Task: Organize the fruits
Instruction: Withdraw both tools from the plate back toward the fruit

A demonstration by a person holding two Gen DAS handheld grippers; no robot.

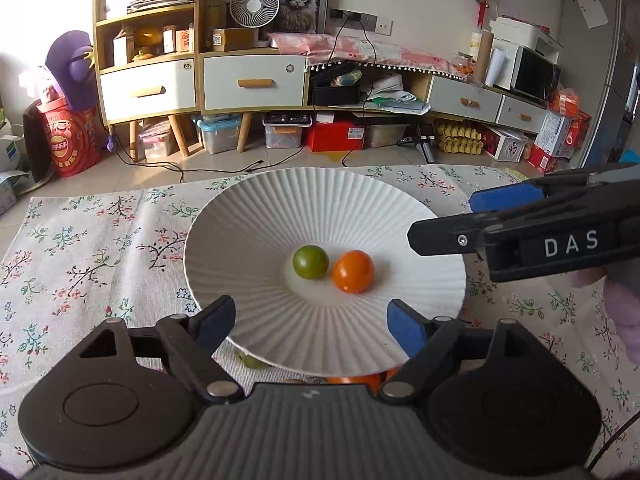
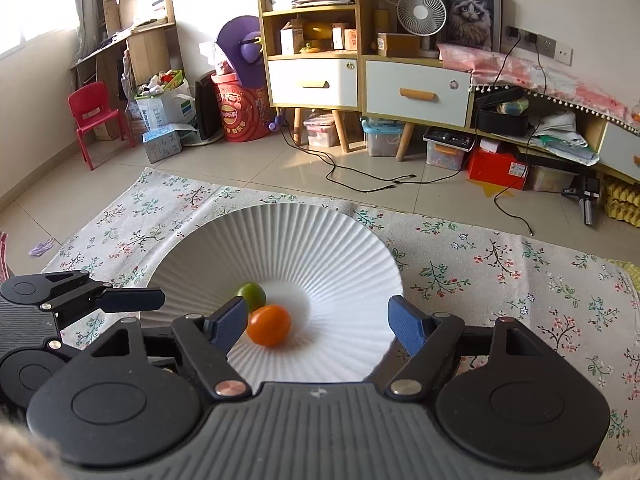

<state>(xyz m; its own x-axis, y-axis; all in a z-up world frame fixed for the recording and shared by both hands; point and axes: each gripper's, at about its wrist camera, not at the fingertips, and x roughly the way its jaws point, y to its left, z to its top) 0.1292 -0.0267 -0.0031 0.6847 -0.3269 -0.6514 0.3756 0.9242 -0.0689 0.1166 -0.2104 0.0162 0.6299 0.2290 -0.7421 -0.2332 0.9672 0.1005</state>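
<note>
Fruits: green one (image 1: 310, 262) and orange one (image 1: 353, 271) touching, plate (image 1: 280, 208) centre, mid-frame. More fruit (image 1: 252, 360) peeks under plate's near rim, lower frame. Left tongs (image 1: 310, 320) released, empty; right tongs (image 2: 318, 322) likewise spread above plate, probably ready for next pick.

Bright daylight pours in from the window (image 2: 36, 4) at the left, so that side looks washed out and white. The white plate (image 1: 256, 216) shines, and the fruits on it cast soft shadows. Both pictures are sharp in the middle, but straight things bend near the edges and the corners go dark.
</note>
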